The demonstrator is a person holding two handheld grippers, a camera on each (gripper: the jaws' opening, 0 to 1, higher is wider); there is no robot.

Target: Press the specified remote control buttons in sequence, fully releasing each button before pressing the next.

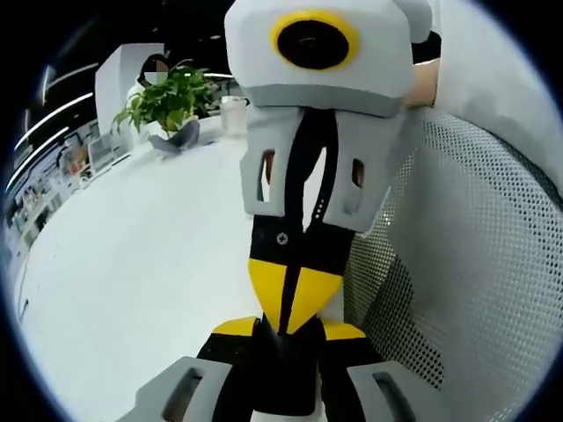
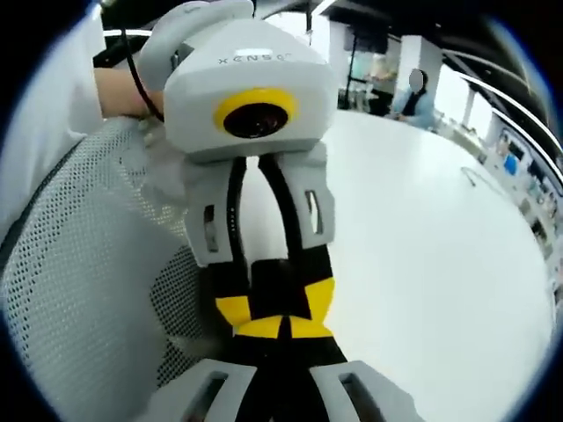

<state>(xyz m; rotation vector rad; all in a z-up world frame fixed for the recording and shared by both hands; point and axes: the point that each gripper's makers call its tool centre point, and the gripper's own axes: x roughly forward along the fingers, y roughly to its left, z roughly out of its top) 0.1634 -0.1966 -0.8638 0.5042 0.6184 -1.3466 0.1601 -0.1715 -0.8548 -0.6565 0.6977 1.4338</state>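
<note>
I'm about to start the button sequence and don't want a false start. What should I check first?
1. Remote control and its target buttons located: cannot tell.
2. Grippers separated: not ok. The left gripper and right gripper point at each other, tips meeting above the white table.
3. Jaws ready for pressing: cannot tell, because the overlapping tips hide each other.
4. Room at the side: not ok. The grey mesh chair back sits close beside both grippers.
5. Leafy green potted plant out of the way: ok, it stands at the table's far side.
</note>
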